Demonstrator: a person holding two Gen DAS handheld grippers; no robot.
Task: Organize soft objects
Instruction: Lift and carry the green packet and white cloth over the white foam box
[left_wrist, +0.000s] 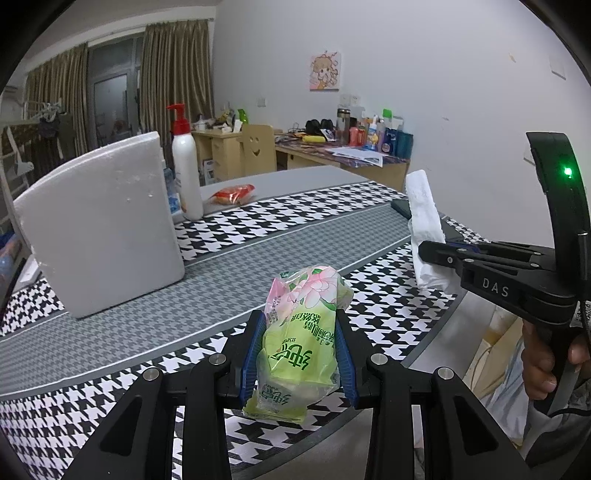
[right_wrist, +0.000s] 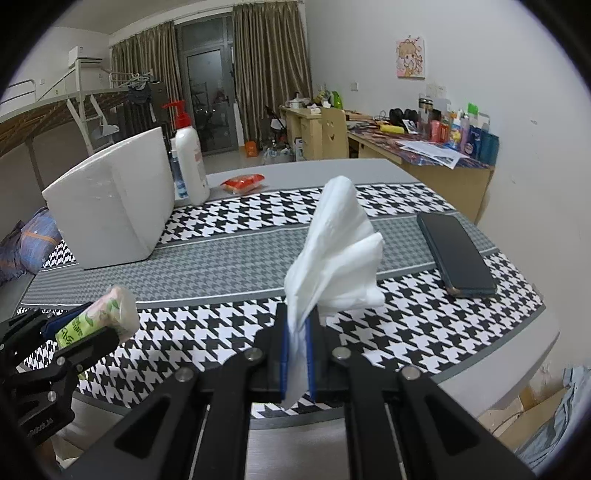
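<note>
I am in the carrying step: both things are already picked up and are in the air above the near edge of the tabletop (right_wrist: 461, 332), and neither is put away yet. My left tongs (left_wrist: 301, 354) are closed on the green tissue pack (left_wrist: 299, 343); the blue pads press its soft wrapper from both sides, and its flowered end sticks out in front. My right tongs (right_wrist: 297, 354) are almost fully closed on the white paper tissues (right_wrist: 336, 251), which fan upward from the narrow gap between the pads. The white foam box (right_wrist: 110, 206) stands near the far left corner, beside the pump bottle (right_wrist: 190, 162); I think it is the place for the soft things, but I cannot see its opening from here. The dark phone (right_wrist: 456, 254) lies near the right edge and the red packet (right_wrist: 242, 182) at the far edge. Next I must bring each hand over the box without hitting the bottle, and release only above the opening. The loose tissues can slip or unfold, so I should keep the grip firm.
</note>
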